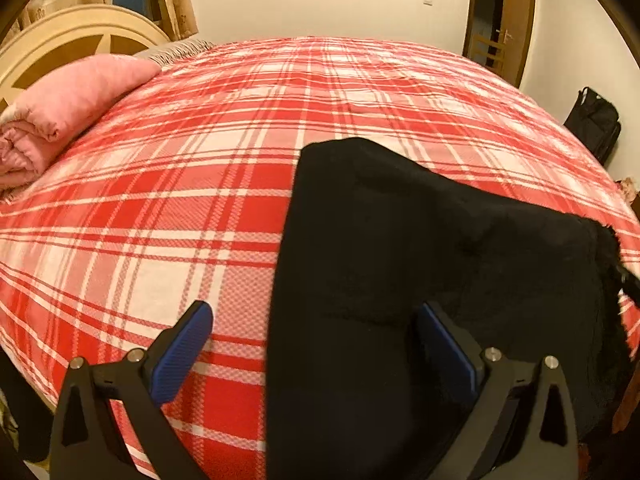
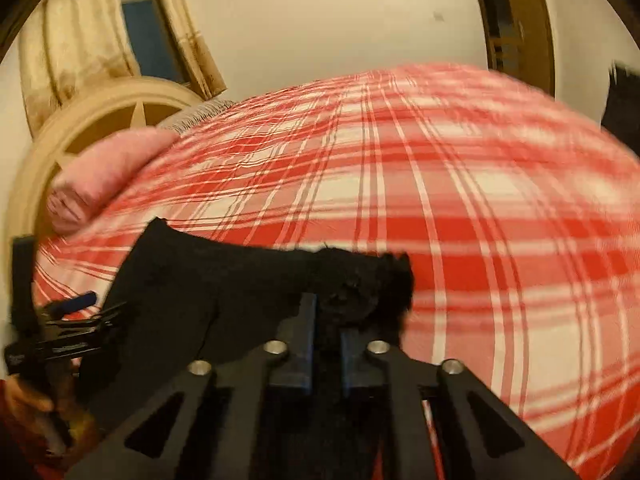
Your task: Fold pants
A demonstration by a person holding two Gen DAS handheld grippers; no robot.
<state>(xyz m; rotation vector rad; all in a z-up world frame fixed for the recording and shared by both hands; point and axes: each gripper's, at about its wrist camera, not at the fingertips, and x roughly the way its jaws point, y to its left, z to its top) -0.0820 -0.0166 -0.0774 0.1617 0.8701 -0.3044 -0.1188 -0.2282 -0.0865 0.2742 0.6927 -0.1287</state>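
Now we see our right claw (image 2: 326, 320) pinching the black pants' (image 2: 208, 280) fuzzy edge, our left claw (image 1: 316, 344) spread wide, pants lying on the plaid bed (image 1: 180, 200).

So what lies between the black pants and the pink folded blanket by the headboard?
Only bare red plaid bedspread. The left wrist view shows the stretch from the black pants to the pink blanket with nothing lying on it.

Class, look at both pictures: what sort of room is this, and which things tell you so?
Most likely a bedroom: a bed with a red checked cover, a curved headboard and a folded pink blanket.
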